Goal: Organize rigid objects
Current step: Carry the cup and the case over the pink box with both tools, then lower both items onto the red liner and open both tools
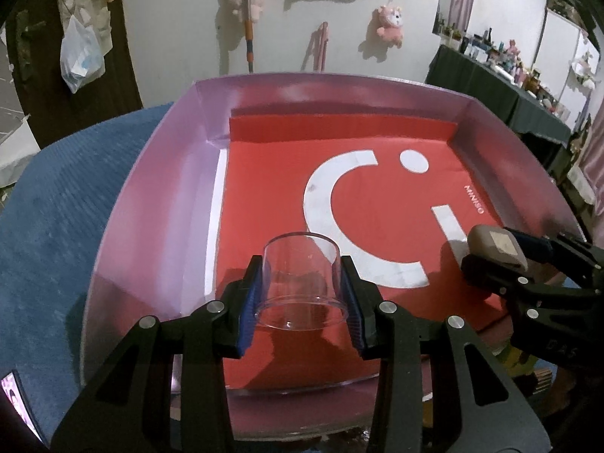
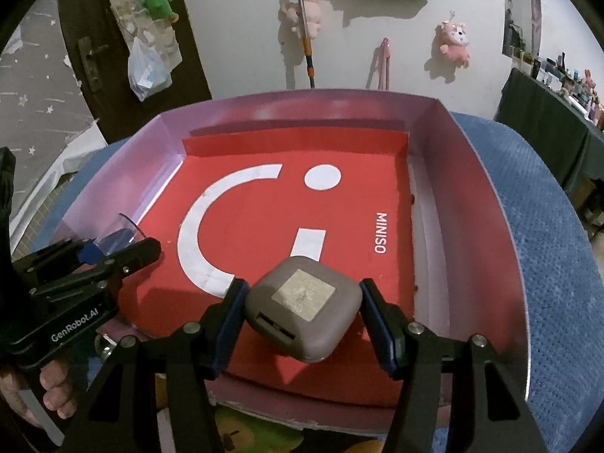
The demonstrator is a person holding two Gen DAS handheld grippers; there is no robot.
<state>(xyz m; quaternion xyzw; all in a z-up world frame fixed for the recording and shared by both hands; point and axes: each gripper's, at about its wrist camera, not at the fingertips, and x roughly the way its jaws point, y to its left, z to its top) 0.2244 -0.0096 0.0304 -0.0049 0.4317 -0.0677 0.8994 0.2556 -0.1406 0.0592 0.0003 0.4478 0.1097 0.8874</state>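
A clear plastic cup (image 1: pixel 302 283) is clamped between the blue pads of my left gripper (image 1: pixel 302 302), held over the near left part of a shallow pink-walled box (image 1: pixel 158 196) with a red smiley-print floor. My right gripper (image 2: pixel 304 317) is shut on a rounded taupe case (image 2: pixel 302 313) with a silvery square label, above the box's near right part. In the left wrist view the right gripper (image 1: pixel 502 264) and the taupe case (image 1: pixel 494 247) show at the right edge. From the right wrist camera, the left gripper (image 2: pixel 113 249) and its cup (image 2: pixel 120 232) appear at the left.
The box (image 2: pixel 487 196) rests on a blue textured cloth (image 2: pixel 558 264). A white wall with hanging plush toys (image 2: pixel 455 43) and a mop handle stands behind. A dark door (image 2: pixel 90 37) is at the left, a cluttered dark-covered table (image 1: pixel 502 75) at the right. A person's hand (image 2: pixel 49 389) holds the left gripper.
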